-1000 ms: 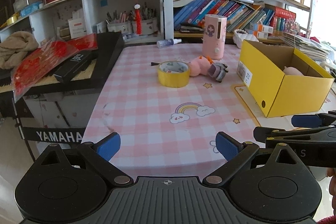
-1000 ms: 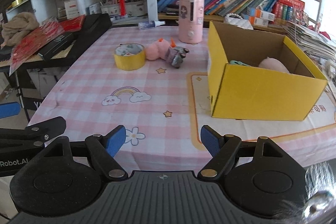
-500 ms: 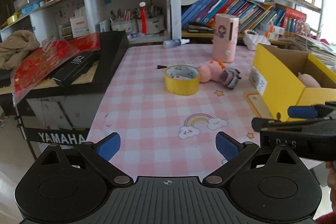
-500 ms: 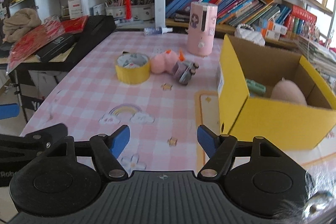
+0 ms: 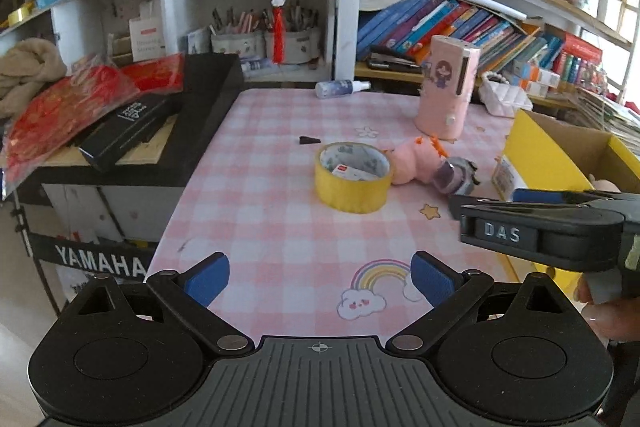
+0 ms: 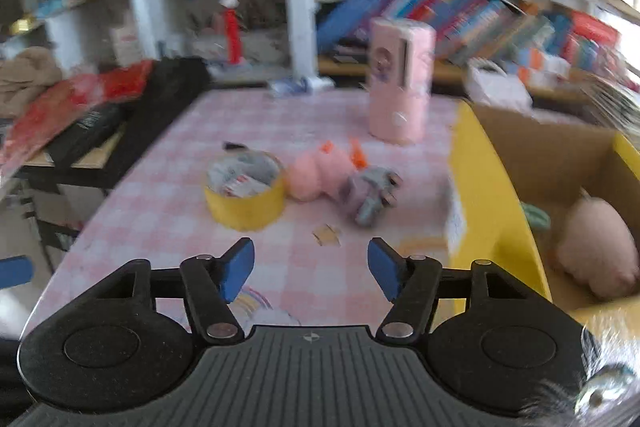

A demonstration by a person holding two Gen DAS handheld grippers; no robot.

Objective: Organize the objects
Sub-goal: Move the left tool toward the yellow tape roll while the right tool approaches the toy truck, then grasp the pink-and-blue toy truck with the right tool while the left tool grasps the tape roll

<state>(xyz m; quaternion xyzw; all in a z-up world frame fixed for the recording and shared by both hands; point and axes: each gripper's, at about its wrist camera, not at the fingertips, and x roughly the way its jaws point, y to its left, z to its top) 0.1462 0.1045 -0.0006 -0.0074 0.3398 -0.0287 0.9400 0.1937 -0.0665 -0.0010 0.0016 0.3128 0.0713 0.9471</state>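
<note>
A yellow tape roll (image 5: 353,177) (image 6: 245,190) lies on the pink checked table (image 5: 280,227), with a pink plush toy (image 5: 414,163) (image 6: 320,173) and a grey-purple toy (image 5: 456,177) (image 6: 370,193) beside it. A yellow box (image 5: 560,163) (image 6: 496,195) at the right holds a pink plush (image 6: 596,255). My left gripper (image 5: 320,277) is open over the table's near edge, nothing between its jaws. My right gripper (image 6: 311,269) hangs above the table short of the toys; its jaws are closing with nothing between them. The right wrist view is blurred.
A tall pink device (image 5: 446,89) stands behind the toys, a small spray bottle (image 5: 340,87) lies at the far edge. A black keyboard (image 5: 160,131) with red packets sits left of the table. Bookshelves (image 5: 460,23) fill the back.
Both grippers moved forward toward the tape roll and toys, which now look larger. The right gripper's jaws narrowed. In the left wrist view the right gripper advanced further over the table.
</note>
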